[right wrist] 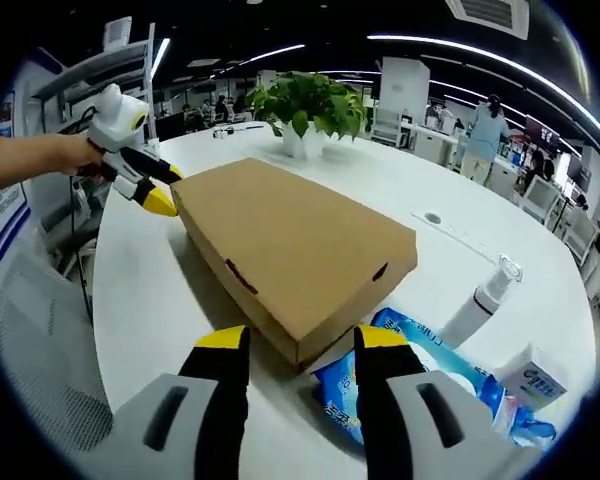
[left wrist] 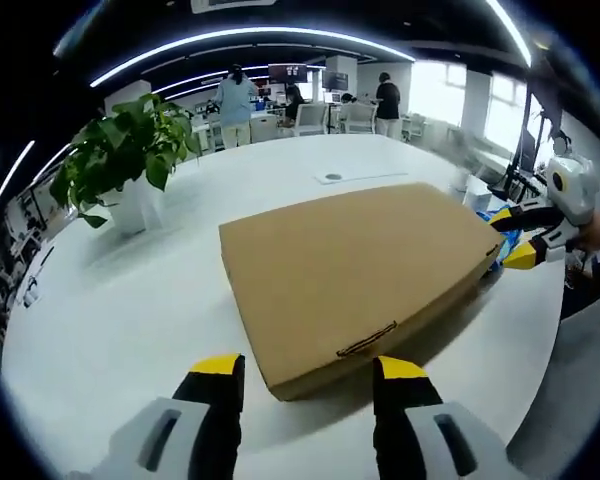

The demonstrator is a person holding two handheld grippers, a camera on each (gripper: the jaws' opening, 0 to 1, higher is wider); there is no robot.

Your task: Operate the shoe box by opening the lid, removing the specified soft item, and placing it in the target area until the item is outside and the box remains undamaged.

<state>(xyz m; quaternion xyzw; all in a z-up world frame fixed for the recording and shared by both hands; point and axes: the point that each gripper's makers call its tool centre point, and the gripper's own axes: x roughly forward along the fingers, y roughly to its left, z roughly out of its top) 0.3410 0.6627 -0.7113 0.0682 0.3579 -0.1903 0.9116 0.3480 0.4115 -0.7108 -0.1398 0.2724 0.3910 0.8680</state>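
1. The left gripper (left wrist: 306,372) had black jaws with yellow tips, set on pale grey moulded bases with slot-shaped recesses.
2. The right gripper (right wrist: 294,343) matched it: black jaws, yellow tips, grey slotted bases.
3. Each gripper's body was white and rounded, with black parts behind the jaws.
4. The person's hand (right wrist: 72,153) showed bare.

The shoe box (left wrist: 355,280) ahead of the left gripper (left wrist: 308,372) is plain tan cardboard, its lid unprinted. The jaws are black with yellow tips on a grey body; the right gripper (right wrist: 292,343) matches. Beside its right jaw lies a blue packet (right wrist: 420,375) with white lettering. The table (left wrist: 130,300) is white. Beyond the box, a green plant (right wrist: 308,100) stands in a white pot.
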